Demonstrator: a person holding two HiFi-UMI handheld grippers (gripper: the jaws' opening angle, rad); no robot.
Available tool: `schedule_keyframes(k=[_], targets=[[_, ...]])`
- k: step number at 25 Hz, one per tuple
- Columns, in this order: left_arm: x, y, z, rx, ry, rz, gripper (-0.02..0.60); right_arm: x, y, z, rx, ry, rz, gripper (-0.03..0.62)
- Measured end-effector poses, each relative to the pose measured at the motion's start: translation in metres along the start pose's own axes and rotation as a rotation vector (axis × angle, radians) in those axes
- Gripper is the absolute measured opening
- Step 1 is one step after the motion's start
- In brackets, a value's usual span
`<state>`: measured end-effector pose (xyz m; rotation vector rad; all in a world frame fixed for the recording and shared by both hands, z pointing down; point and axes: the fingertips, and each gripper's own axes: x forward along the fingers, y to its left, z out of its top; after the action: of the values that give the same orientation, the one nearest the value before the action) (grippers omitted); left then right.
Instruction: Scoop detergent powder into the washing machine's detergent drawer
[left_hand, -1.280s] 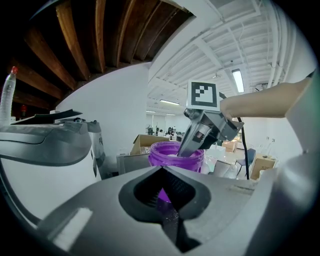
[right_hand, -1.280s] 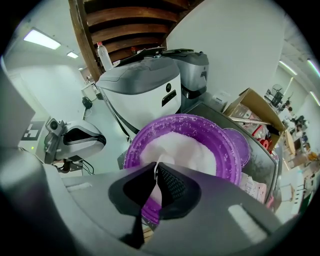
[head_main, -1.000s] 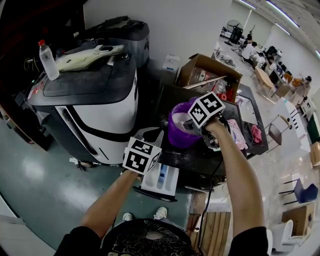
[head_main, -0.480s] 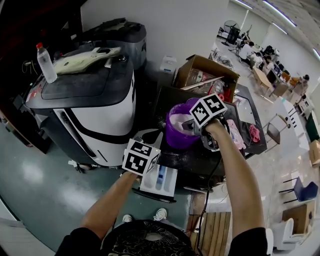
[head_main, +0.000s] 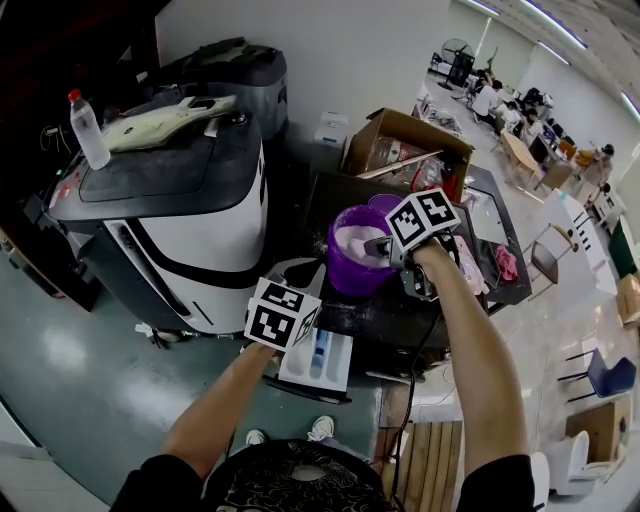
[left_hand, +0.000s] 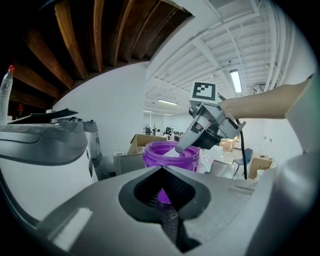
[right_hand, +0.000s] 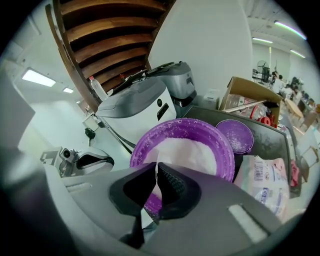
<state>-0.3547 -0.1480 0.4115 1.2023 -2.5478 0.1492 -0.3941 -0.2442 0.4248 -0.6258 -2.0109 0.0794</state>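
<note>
Fingers (right_hand: 175, 186) of the right gripper (right_hand: 156, 170): pressed together on a thin white scoop handle (right_hand: 156, 189), held over the purple tub (right_hand: 220, 146).
Detergent powder (right_hand: 192, 154): white, heaped inside the tub; grains are scattered on the rim.
Tub lid (right_hand: 236, 135): purple, laid just beside the tub on the dark counter (head_main: 400, 312).
Left gripper (left_hand: 162, 174): fingers closed, with nothing seen between them; it is held low, apart from the tub.
Detergent drawer (head_main: 320, 360): white, pulled open, seen just below the left gripper in the head view.
Washing machine (head_main: 200, 215): white and black, stood to the left of the counter; a clear bottle (head_main: 88, 130) is set upright on its lid.
Cardboard box (head_main: 415, 148): open, placed behind the tub.
</note>
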Motion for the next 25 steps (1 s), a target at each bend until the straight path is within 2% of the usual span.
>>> schedule_keyframes(k=[8,25], targets=[[-0.002,-0.002,0.0,0.004,0.001,-0.001,0.0,-0.004,-0.004,0.002,0.045,-0.056,0.003,0.037],[0.001,-0.01,0.002,0.017,0.001,-0.02,0.0,-0.019,-0.002,0.012,0.249,-0.274,0.123,0.037]])
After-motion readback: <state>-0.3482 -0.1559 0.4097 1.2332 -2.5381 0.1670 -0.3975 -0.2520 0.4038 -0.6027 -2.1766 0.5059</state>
